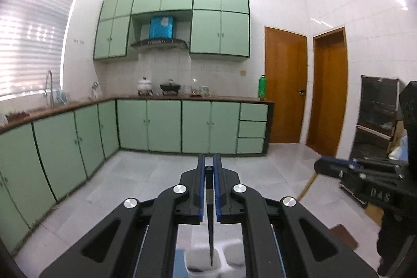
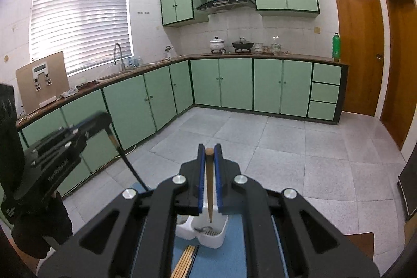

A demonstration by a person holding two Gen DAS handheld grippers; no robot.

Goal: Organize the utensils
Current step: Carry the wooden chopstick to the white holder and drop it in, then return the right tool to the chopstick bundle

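My left gripper [image 1: 208,163] is shut on a black chopstick [image 1: 210,220] that hangs point down over a white utensil holder [image 1: 232,255] with compartments. My right gripper [image 2: 209,151] is shut on a brown wooden chopstick [image 2: 209,189], point down above the same white holder [image 2: 217,235]. Something metal lies in the holder's right compartment. Several wooden and dark chopsticks [image 2: 186,261] lie on the blue mat [image 2: 229,257] in front of the holder. The left gripper with its black chopstick shows in the right wrist view [image 2: 103,119], and the right gripper shows in the left wrist view [image 1: 320,166].
Green kitchen cabinets [image 2: 234,82] and a worktop with pots run along the far walls. Grey tiled floor [image 2: 286,147] lies beyond the table. Wooden doors [image 2: 357,48] stand at right. A dark shelf unit [image 1: 375,119] stands at right in the left wrist view.
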